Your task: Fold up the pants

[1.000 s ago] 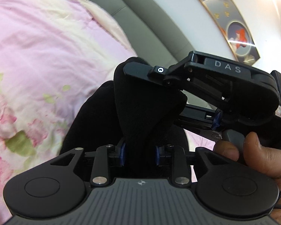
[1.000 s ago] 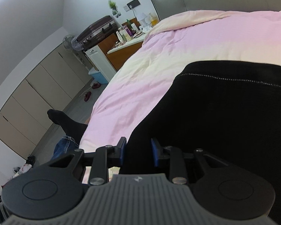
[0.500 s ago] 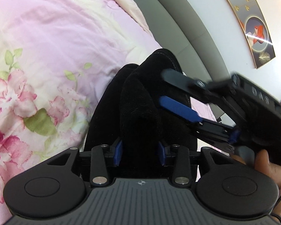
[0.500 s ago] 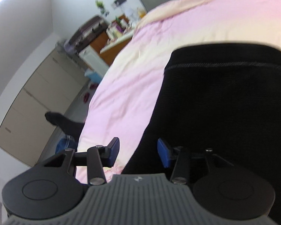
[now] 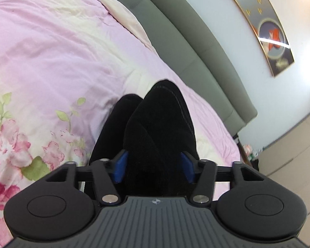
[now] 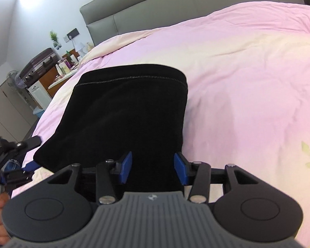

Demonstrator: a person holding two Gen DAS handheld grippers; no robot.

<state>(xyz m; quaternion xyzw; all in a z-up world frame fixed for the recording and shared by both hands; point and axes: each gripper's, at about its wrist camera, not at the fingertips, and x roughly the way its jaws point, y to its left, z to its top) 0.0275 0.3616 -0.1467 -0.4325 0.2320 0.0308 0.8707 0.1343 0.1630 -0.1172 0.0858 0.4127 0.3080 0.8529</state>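
Note:
The black pants (image 6: pixel 126 111) lie folded on the pink floral bedspread (image 6: pixel 248 78), their stitched hem at the far end. In the left wrist view the pants (image 5: pixel 161 124) show as a bunched black fold. My left gripper (image 5: pixel 154 166) is open, its blue pads on either side of the fabric. My right gripper (image 6: pixel 153 168) is open too, pads spread over the near edge of the pants. My left gripper also shows at the left edge of the right wrist view (image 6: pixel 16 157), held by a hand.
A grey padded headboard (image 5: pixel 196 41) runs along the far side of the bed. A framed picture (image 5: pixel 268 33) hangs on the wall. A cluttered side table (image 6: pixel 62 68), a fan and cupboards stand beyond the bed's left side.
Both grippers have opened and let go of the black pants. My right gripper has left the left wrist view, and the pants now rest flat on the bed.

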